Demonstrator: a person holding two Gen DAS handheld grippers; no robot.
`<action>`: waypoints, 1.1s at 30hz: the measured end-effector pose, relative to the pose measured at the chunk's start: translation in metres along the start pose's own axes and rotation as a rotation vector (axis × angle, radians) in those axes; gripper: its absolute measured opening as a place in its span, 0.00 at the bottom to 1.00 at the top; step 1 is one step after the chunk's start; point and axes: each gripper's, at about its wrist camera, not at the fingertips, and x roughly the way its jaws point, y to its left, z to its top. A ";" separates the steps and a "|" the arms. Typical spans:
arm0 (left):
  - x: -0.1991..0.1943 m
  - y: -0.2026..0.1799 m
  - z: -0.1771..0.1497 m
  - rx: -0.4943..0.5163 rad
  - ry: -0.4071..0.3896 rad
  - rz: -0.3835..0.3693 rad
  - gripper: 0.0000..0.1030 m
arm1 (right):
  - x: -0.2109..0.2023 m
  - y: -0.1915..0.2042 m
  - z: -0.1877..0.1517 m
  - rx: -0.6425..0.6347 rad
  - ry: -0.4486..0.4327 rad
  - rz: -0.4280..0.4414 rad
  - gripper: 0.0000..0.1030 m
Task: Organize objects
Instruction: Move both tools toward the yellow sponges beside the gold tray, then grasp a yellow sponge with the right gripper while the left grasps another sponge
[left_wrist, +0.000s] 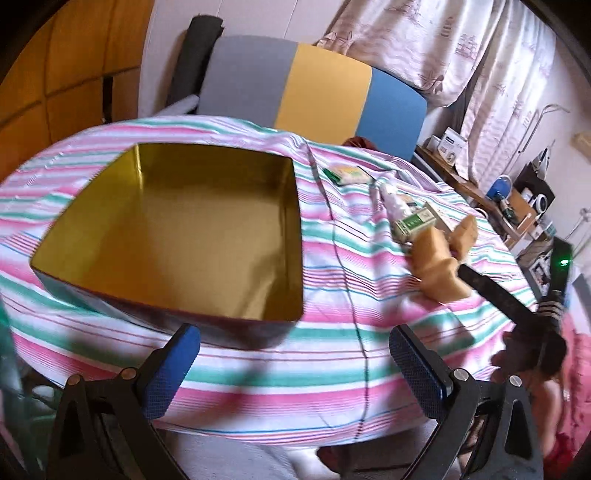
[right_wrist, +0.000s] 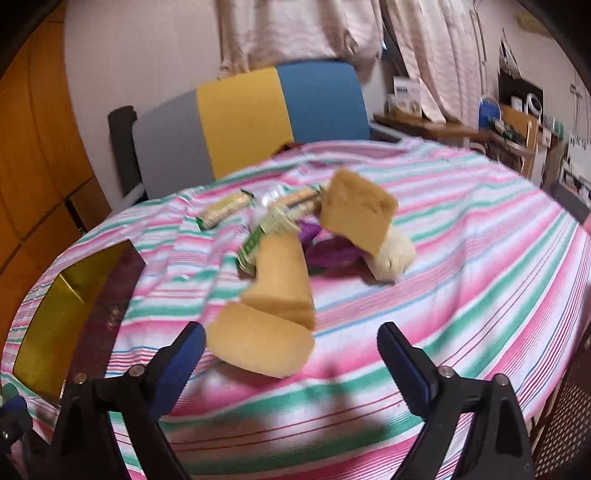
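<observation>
Setting: a round worktop (right_wrist: 461, 258) draped in a soft cloth striped pink, green and white, with a grey, yellow and blue panelled chair back (left_wrist: 295, 85) behind it.

Container: a square metal tin with a shiny gold inside (left_wrist: 177, 236) sits open and empty at the left of the worktop.

Objects to organize: a loose cluster to the right of the tin. It holds tan, spongy foam blocks with rounded edges (right_wrist: 277, 280), a cream lumpy soft piece (right_wrist: 393, 256), a small green-and-white carton (right_wrist: 255, 243), a flat yellow packet (left_wrist: 349, 175) and something purple and crinkly (right_wrist: 332, 253), partly hidden.

Left gripper (left_wrist: 295, 365): its blue ridged fingers (left_wrist: 173, 373) are spread wide and hold nothing, just in front of the tin's near wall.

Right gripper (right_wrist: 291, 358): fingers apart and empty, with the nearest tan block lying just ahead, towards the left finger.

Step in hand: likely picking up that nearest block.

Doing it well: the foam looks squashy, so a centred, gentle squeeze across its narrow sides should suit, then a lift clear of the tin's rim.
</observation>
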 end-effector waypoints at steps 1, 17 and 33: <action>0.000 -0.003 -0.003 -0.007 0.003 -0.003 1.00 | 0.003 0.000 -0.001 0.002 0.008 0.017 0.91; -0.001 -0.011 -0.013 0.008 -0.013 0.010 1.00 | -0.012 -0.016 0.003 0.079 -0.094 0.213 0.89; 0.002 -0.037 -0.017 0.103 -0.009 0.012 1.00 | 0.077 -0.002 0.023 -0.011 0.104 0.106 0.52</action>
